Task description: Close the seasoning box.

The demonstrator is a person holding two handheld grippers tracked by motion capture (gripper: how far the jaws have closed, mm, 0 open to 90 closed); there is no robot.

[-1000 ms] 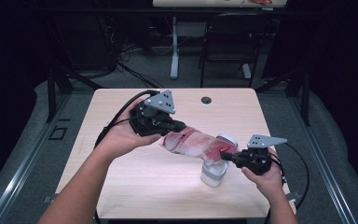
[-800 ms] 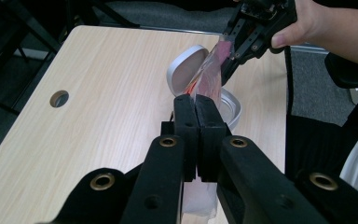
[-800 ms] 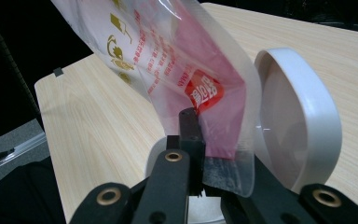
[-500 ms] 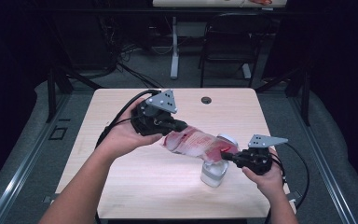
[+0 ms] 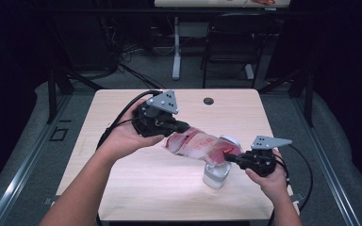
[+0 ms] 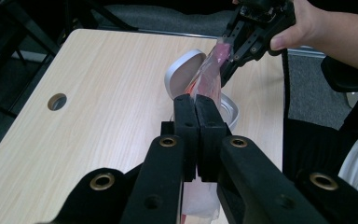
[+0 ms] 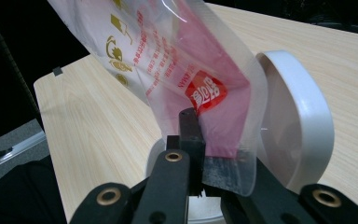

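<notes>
Plastic pouch (image 5: 199, 146) — clear film with red and gold print, pink contents — held off the tabletop (image 5: 136, 188), stretched between the two tools. Long axis runs from upper left down to lower right in the high view, the lower end hanging over a white flip-lid container (image 5: 216, 175).

Left tool (image 5: 181, 127) clenched on the pouch's upper end; in the left gripper view the jaws stand pressed together with film pinched between them. Right tool (image 5: 230, 158) clenched on the lower end; in the right gripper view the film edge sits between its jaws, just beside the container's raised round lid (image 7: 298, 121).

Container stands on the tabletop directly under the right tool, lid tipped up and back. Cannot tell whether the pouch's lower end is open.

Judgement: the coming move turns on that lower corner staying over the container mouth — right hand is nearer, left sets the tilt.

Cable hole (image 5: 209, 100) well apart, toward the far edge.
</notes>
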